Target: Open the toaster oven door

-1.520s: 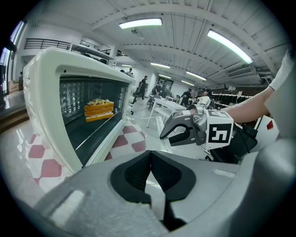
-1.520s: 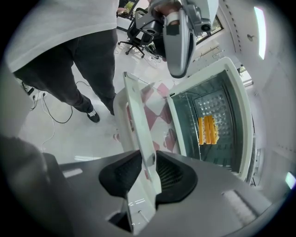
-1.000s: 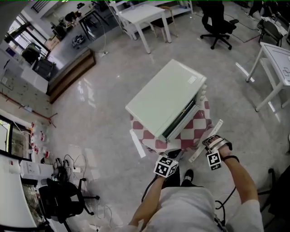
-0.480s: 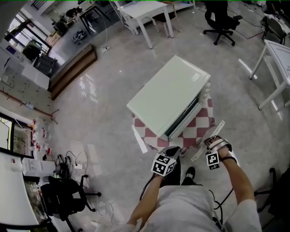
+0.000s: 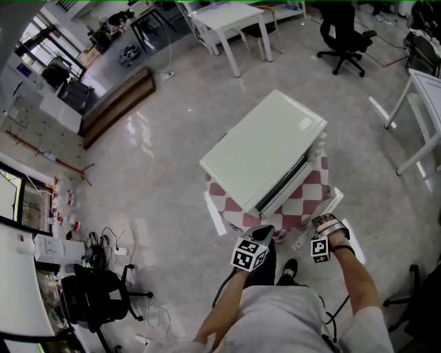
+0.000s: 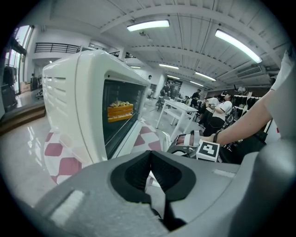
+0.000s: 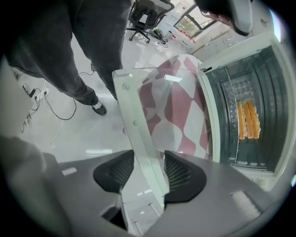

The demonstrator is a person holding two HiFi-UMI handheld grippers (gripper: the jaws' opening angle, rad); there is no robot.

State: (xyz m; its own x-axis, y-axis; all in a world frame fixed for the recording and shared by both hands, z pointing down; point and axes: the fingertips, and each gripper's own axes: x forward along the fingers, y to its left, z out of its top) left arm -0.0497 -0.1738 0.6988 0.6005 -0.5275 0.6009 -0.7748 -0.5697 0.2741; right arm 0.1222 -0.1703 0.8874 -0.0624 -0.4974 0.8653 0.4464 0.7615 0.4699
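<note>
Right gripper: in its own view we see the right gripper (image 7: 148,169) with the jaws opening. The white front edge of the toaster oven door (image 7: 171,106) stands between the pads, and a gap shows on the one side, so the grasp is released.
Left gripper: its own view shows the left gripper (image 6: 149,159) with the jaws clenched together and nothing between them. It is low, in front of the toaster oven (image 6: 78,102).
Door: it is swung down and open, and through its glass we see the checked cloth (image 7: 178,104).
Only in the gripper views: orange pieces of food (image 7: 247,120) lie on a rack inside the oven. The head view shows only the white top of the oven and cannot look inside.
Only in the head view: both grippers are near the front of the oven, the right one at the door edge.
Surface: the oven stands on a small table (image 5: 303,196) with the red and white checked cloth.
Room: glossy grey floor (image 5: 158,179), white tables (image 5: 227,17), a black office chair (image 5: 344,34).
Hard to see: the oven's knobs are too small for us to read, and the table legs are hidden under the cloth.
</note>
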